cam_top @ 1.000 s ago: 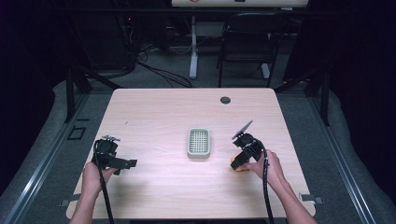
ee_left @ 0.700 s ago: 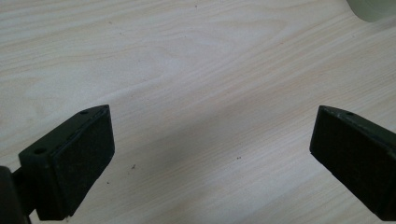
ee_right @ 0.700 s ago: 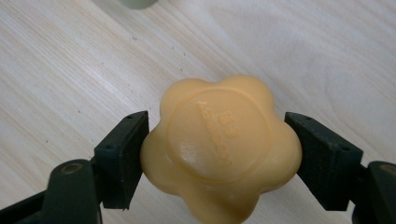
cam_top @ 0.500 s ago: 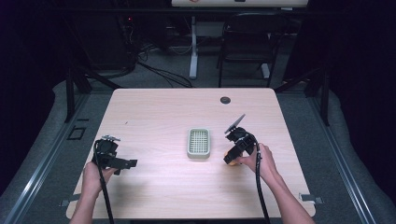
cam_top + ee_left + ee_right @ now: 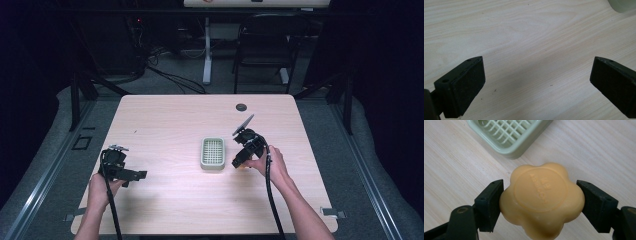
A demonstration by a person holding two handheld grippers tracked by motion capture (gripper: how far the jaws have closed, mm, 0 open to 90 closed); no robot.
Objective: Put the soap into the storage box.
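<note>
L hand (image 5: 100, 187): near-left part of table (image 5: 165, 120), wrapped round L gripper's body; forearm in from bottom edge.
L gripper (image 5: 137, 175): low over the wood, pointing toward table centre. Jaws wide apart, nothing btwn them; bare wood grain under the pads (image 5: 467, 86) in left gripper view. Cable trailing back along forearm.
Soap dish (image 5: 213, 153): pale green, rect., slatted grid inside, flat on table near centre, btwn the two grippers. Well apart from L gripper; just beside R gripper. Near corner also seen at top of right gripper view (image 5: 509, 135). Pale rim at top-right corner of left gripper view, prob. same dish, not certain.
Soap (image 5: 541, 198): orange-yellow, flower-shaped bar, round embossed stamp on top face, lettering too small to read. Clamped btwn R gripper's jaws, one pad on each side lobe. Position: just short of dish's near corner, not in dish. Touching table or lifted clear: cannot tell. In high view hardly visible, orange speck at gripper tip.
R gripper (image 5: 238, 162): right of dish, tip angled down and toward it, jaws partly closed on soap. Grey plate sticking up at rear. Cable running back over forearm.
R hand (image 5: 270, 162): gripping gripper body from right side; forearm in from bottom right.
Grommet (image 5: 241, 107): small dark round, far edge of table, well apart from everything.
</note>
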